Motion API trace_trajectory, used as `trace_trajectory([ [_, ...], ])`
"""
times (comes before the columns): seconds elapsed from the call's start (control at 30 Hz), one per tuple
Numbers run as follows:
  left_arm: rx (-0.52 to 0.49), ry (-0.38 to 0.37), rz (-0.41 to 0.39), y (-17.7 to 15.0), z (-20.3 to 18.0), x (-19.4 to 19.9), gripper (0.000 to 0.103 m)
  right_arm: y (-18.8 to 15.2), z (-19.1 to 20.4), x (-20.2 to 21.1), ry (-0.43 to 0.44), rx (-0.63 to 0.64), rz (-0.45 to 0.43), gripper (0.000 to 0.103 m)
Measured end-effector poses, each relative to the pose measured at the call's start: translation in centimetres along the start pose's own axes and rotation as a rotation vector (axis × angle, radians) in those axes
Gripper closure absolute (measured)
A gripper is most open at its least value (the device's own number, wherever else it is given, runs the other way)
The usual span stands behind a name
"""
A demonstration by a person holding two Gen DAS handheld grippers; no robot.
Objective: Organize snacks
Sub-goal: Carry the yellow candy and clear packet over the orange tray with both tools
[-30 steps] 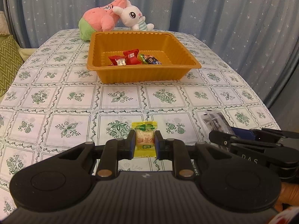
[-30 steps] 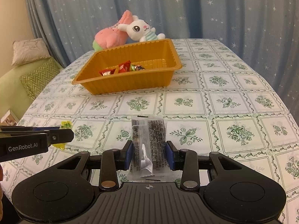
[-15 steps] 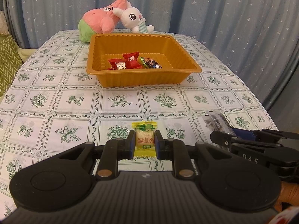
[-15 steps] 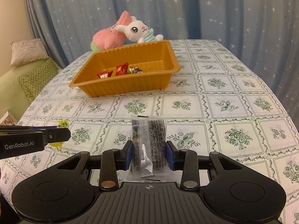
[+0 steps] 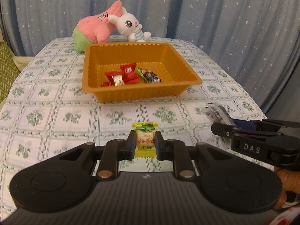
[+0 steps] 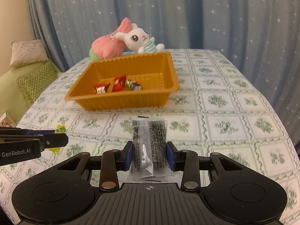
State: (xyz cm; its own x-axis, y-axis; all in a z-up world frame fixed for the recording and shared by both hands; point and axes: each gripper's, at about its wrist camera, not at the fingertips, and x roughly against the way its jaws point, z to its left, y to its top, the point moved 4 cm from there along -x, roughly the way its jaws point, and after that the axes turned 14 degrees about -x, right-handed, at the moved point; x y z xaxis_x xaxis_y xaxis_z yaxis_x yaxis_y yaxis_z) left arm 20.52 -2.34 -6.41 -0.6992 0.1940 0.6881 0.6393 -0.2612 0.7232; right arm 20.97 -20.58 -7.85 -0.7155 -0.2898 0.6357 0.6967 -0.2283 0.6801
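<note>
My left gripper is shut on a yellow wrapped candy and holds it above the tablecloth. My right gripper is shut on a clear packet with dark snack inside. An orange tray stands ahead on the table and holds red candies and a dark wrapped candy. The tray also shows in the right wrist view. The right gripper appears at the right of the left view with its packet. The left gripper appears at the left of the right view.
A pink plush and a white rabbit plush lie behind the tray. The floral tablecloth covers the table. Blue starred curtains hang behind. Green cushions lie to the left. The table's edge falls away at the right.
Both grippers have risen and tilted, so the tray's inside shows more and sits lower in view. Each grip is unchanged.
</note>
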Motion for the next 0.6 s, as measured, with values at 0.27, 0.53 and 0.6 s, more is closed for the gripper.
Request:
trace_trajectory([
  [0.27, -0.015, -0.005, -0.035, 3.4, 2.0, -0.6, 0.085, 4.0, 1.1, -1.3, 0.02, 0.033, -0.039, 0.065],
  [0.53, -0.077, 0.038, -0.068, 7.7, 4.4, -1.9, 0.085, 8.8, 2.1, -4.0, 0.029, 0.042, -0.047, 0.065],
  [0.6, -0.082, 0.041, -0.07, 8.6, 5.1, -2.4, 0.085, 9.9, 2.2, -4.8, 0.035, 0.025, -0.041, 0.065],
])
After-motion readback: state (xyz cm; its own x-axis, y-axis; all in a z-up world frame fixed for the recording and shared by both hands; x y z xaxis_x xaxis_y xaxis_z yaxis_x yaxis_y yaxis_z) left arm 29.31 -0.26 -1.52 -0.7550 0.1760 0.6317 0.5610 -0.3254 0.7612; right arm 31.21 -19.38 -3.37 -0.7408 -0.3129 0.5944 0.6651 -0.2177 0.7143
